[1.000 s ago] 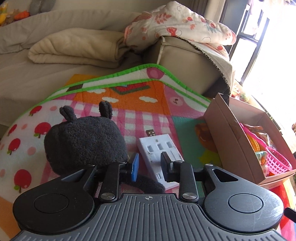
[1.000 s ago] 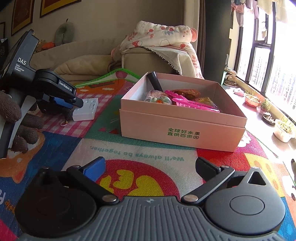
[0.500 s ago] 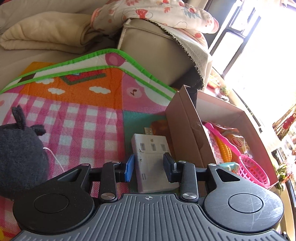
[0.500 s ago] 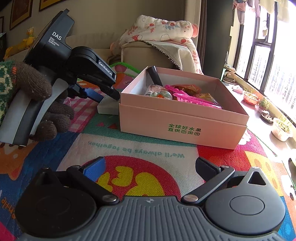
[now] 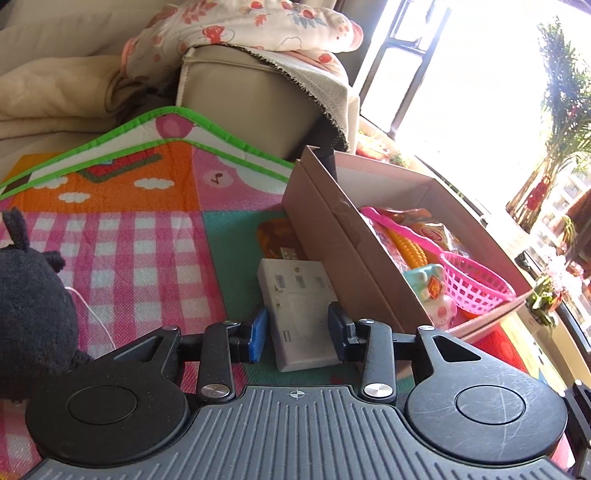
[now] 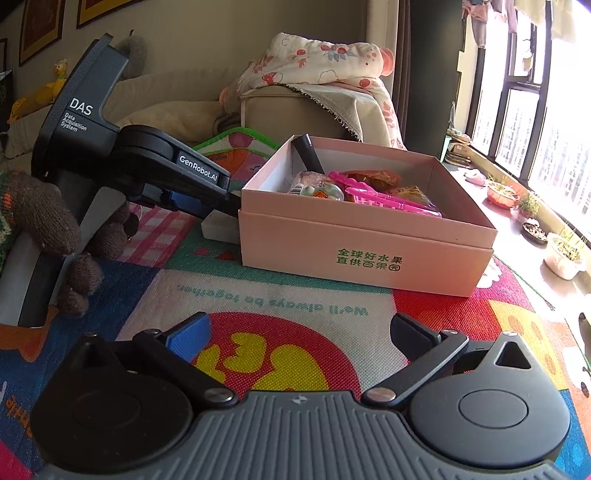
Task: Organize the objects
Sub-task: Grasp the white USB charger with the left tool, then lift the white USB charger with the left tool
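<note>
A white power strip (image 5: 301,310) lies on the colourful play mat (image 5: 155,243), against the left wall of a pink cardboard box (image 5: 343,240). My left gripper (image 5: 297,334) straddles the strip's near end, jaws open, with a small gap on each side. The box holds a pink basket (image 5: 476,280), toy corn (image 5: 408,247), a small toy (image 5: 430,291) and snack packets. In the right wrist view the box (image 6: 365,240) stands ahead, with the strip (image 6: 219,229) and the left gripper's body (image 6: 155,166) to its left. My right gripper (image 6: 299,338) is open and empty above the mat.
A black plush toy (image 5: 33,317) sits at the left on the mat. A beige sofa (image 5: 240,96) with a floral blanket (image 5: 251,26) stands behind. A window sill with small plant pots (image 6: 561,254) runs along the right.
My left gripper swung right from the black plush to the power strip and closed in on its near end. The right gripper stayed in place.
</note>
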